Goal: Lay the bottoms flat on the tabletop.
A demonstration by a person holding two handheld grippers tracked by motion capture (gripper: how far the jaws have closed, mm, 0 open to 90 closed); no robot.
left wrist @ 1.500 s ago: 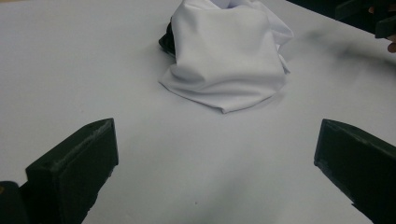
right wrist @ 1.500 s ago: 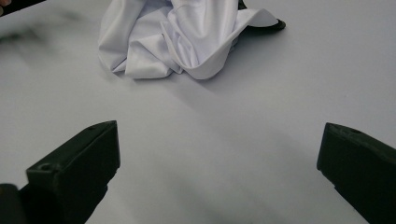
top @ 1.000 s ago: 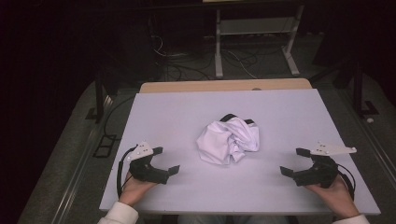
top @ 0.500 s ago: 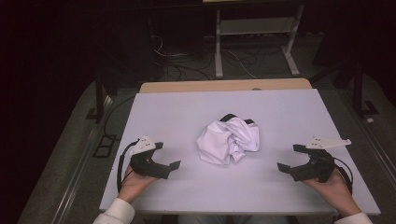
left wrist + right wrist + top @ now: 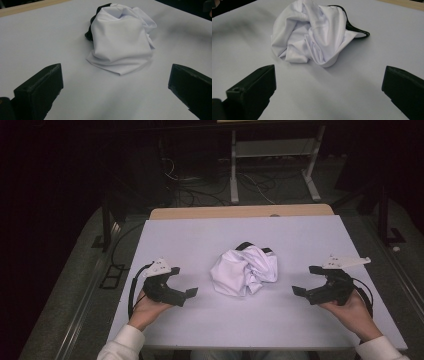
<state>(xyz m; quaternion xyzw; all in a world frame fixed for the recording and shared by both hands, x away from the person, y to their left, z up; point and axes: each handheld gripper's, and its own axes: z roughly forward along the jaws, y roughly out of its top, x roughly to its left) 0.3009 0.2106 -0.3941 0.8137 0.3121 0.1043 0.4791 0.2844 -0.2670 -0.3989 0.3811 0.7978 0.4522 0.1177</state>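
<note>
A crumpled white garment with a black trim (image 5: 244, 270) lies bunched in the middle of the white table (image 5: 250, 232). In the left gripper view the garment (image 5: 121, 42) sits ahead of the wide-apart jaws, black trim at its far left. The right gripper view shows the same garment (image 5: 312, 35), with the trim at its far right. My left gripper (image 5: 182, 281) is open, to the left of the garment and apart from it. Open too, my right gripper (image 5: 306, 280) stands to the garment's right, with nothing between its fingers.
A wooden strip (image 5: 240, 212) runs along the table's far edge. Beyond it are a metal stand (image 5: 272, 155) and cables (image 5: 200, 190) on a dark floor. Bare table surface surrounds the garment on every side.
Both grippers have moved slightly inward toward the garment and stayed open. The garment has not moved.
</note>
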